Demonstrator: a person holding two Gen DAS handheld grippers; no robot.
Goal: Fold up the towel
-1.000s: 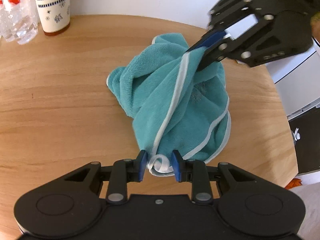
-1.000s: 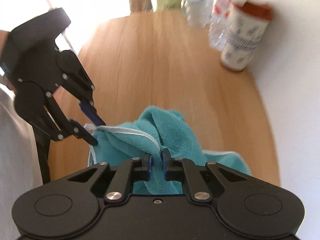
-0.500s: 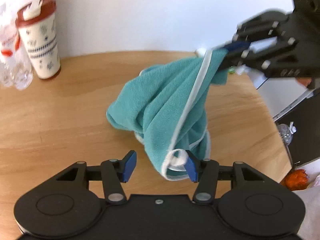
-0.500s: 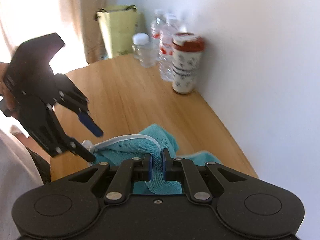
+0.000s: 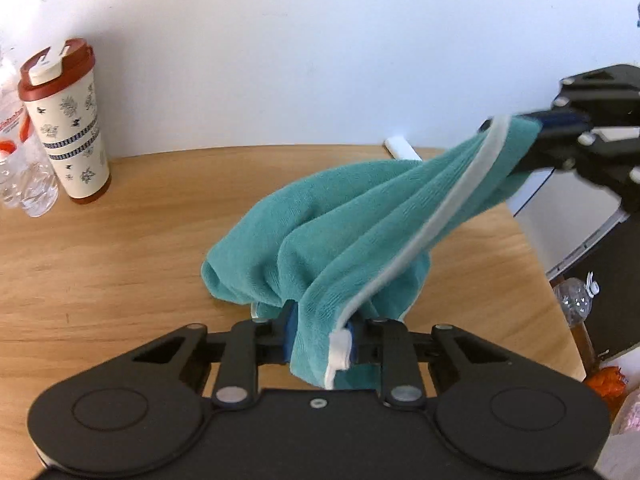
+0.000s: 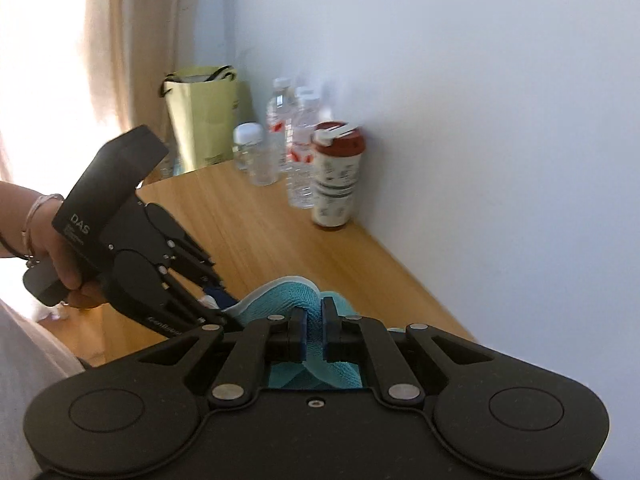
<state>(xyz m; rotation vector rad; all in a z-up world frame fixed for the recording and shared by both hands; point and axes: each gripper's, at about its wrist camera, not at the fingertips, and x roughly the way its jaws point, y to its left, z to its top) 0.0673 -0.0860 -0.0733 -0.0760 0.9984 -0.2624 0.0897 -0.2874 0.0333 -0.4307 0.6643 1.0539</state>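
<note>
In the left wrist view our left tongs now pinch a white-trimmed corner of the towel; half a second ago they stood open beside that corner, so the second grip has just been made. The right tongs hold the other end high at the right, higher and farther out than a second ago. The towel hangs between the two as a bunched, twisted band, lifted off the table except perhaps at its lowest fold, which we cannot tell. A cup stands well apart at the left. In the right wrist view the right tongs are clamped on a fold of towel, with the left tongs just beside, held by a hand. With both ends gripped, we judge the next need is to pull apart and spread the cloth flat before any fold.
</note>
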